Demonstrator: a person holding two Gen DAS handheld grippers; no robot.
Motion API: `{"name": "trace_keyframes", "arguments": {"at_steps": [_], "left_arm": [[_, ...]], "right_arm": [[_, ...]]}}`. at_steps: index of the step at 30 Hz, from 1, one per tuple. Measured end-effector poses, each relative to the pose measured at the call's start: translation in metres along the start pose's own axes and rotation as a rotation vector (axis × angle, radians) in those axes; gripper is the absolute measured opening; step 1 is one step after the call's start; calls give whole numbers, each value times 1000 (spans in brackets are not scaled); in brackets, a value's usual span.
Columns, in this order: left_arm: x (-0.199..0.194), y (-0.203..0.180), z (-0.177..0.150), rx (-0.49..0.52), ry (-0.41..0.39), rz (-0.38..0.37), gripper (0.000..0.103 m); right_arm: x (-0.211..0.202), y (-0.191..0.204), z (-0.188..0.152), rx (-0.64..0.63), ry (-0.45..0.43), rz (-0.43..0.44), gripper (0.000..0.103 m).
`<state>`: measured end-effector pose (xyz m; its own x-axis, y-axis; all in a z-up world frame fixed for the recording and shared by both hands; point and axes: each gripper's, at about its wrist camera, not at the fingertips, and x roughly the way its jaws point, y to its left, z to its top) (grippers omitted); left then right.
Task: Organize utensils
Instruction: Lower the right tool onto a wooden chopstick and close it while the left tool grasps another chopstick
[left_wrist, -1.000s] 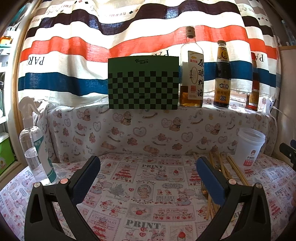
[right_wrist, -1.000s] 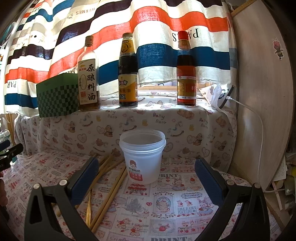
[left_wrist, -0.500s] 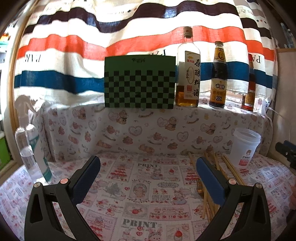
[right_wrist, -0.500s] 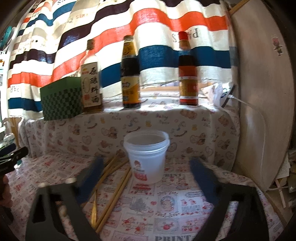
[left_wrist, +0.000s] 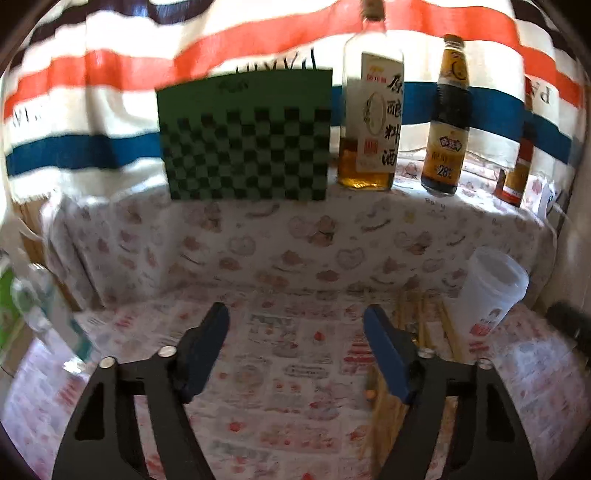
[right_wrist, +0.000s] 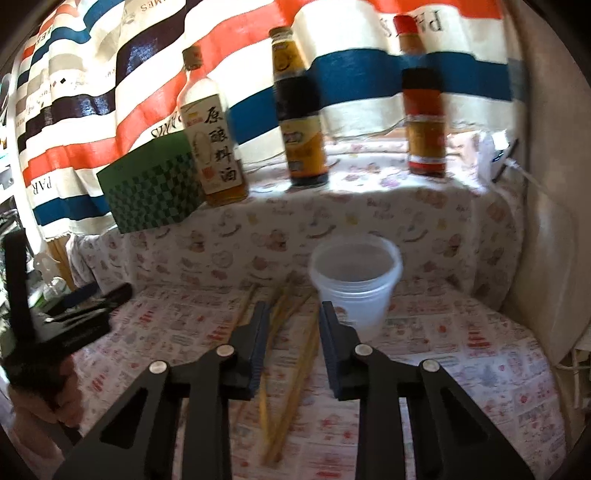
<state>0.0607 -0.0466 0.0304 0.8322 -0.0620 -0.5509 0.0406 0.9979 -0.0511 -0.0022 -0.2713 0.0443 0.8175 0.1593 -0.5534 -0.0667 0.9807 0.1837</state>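
Several wooden chopsticks (right_wrist: 291, 369) lie loose on the printed cloth, just left of a white plastic bucket (right_wrist: 354, 280). My right gripper (right_wrist: 293, 308) hovers over them with its jaws closing. The sticks show through the narrow gap, but the pads do not press on them. In the left wrist view the chopsticks (left_wrist: 424, 328) and the bucket (left_wrist: 491, 291) sit to the right. My left gripper (left_wrist: 294, 312) hangs above bare cloth, its jaws closing with nothing between them. The left gripper (right_wrist: 85, 299) also shows at the left of the right wrist view, held by a hand (right_wrist: 55, 387).
Three sauce bottles (left_wrist: 373, 122) and a green checkered board (left_wrist: 243, 136) stand on the raised ledge behind. A spray bottle (left_wrist: 44, 306) is at the far left. A striped curtain (left_wrist: 110, 110) hangs at the back, and a wall panel (right_wrist: 554, 221) with a cable closes the right side.
Both grippers' jaws have narrowed, the right far more than the left. Both views have moved in toward the ledge and the chopsticks, and are now blurred.
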Motion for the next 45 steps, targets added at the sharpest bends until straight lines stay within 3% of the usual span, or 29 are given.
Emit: {"name": "trace_keyframes", "arguments": {"at_steps": [5,10,13,19,22,27,32,34,36,39,42,45], "left_arm": [[29,4,-22,-33,113,-67,55],[37,3,-39,-21,149,-86,54],[41,1,-43,-37,172,-124,54],[47,5,-47,-47,179,-130,54],[49,8,-46,-71,181,-143,54],[49,10,-45,-77,177,-141,54],[49,-1,-47,-33,175,-145,55],[49,-7,-49,-2,176,-146,62],[52,-12,-50,2,206,-157,70],[58,-20,-54,-8,271,-206,71],[56,-34,-57,103,243,-100,71],[62,-41,-63,134,293,-109,70]], "right_arm": [[35,0,-12,77,119,98,24],[65,-2,-30,83,205,152,24],[72,-7,-34,83,212,105,24],[85,-18,-40,62,248,-5,24],[93,-19,-42,49,271,-16,24],[107,-13,-47,17,319,-83,17],[112,-13,-50,26,326,-80,13],[116,-15,-50,29,325,-82,13],[123,-15,-49,41,321,-64,13],[127,-14,-48,21,317,-63,13],[130,-4,-49,-23,322,-95,7],[130,-2,-50,-20,343,-103,6]]}}
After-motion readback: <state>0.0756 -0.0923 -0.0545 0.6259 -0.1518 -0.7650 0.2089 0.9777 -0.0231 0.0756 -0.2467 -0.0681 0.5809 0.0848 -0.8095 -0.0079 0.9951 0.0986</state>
